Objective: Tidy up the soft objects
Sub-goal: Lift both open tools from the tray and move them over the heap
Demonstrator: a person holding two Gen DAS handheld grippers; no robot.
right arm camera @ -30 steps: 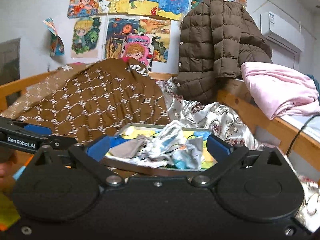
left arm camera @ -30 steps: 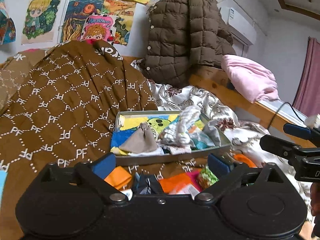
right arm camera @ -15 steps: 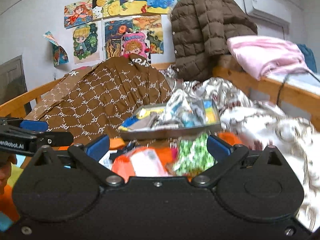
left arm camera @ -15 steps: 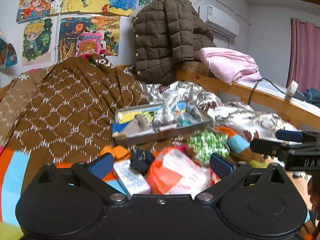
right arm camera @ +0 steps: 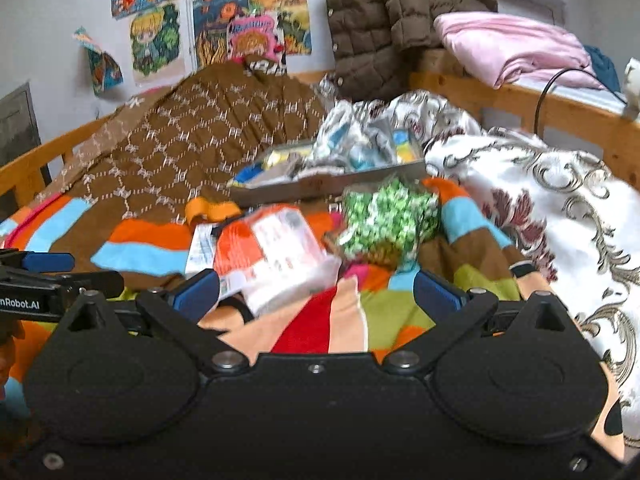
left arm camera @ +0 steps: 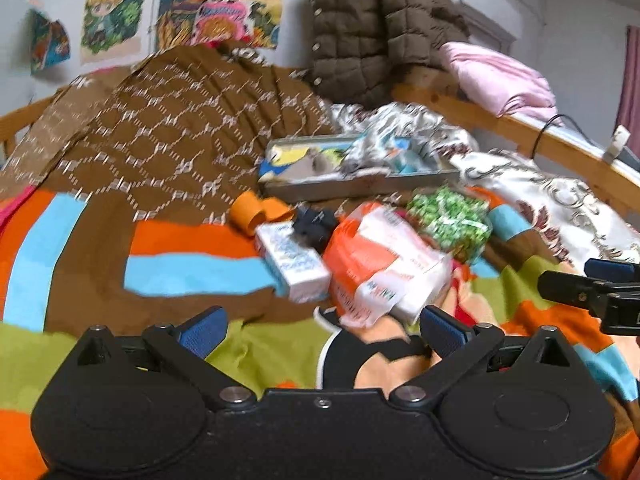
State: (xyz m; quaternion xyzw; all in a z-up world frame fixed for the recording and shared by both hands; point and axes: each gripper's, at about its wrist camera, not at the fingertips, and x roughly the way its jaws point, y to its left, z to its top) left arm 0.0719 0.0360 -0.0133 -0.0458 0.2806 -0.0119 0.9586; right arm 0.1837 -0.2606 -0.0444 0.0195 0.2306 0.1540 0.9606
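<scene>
On the striped blanket [left arm camera: 184, 270], reading from the left, an orange roll [left arm camera: 256, 212] lies nearest the brown patterned quilt [left arm camera: 168, 128]. Beside it is a small white and blue tissue box [left arm camera: 292, 262], with a dark bundle [left arm camera: 314, 226] touching its far end. Next comes the orange and white soft pack [left arm camera: 380, 264], then a green and white crinkly bundle [left arm camera: 450, 218]. Behind them all sits the shallow grey tray [left arm camera: 360, 188], already holding several soft pieces.

The left gripper [left arm camera: 320, 330] hangs above the blanket with its jaws spread wide and nothing between them. The right gripper [right arm camera: 316, 294] is likewise spread and empty, with the soft pack [right arm camera: 276, 256] just ahead of it.

The pack looks light and squashy, and its plastic wrap is probably slippery, so a pinch across the narrow middle should hold better than one at a corner. The green bundle [right arm camera: 386, 216] looks loose and light; take it deep in a fold.
</scene>
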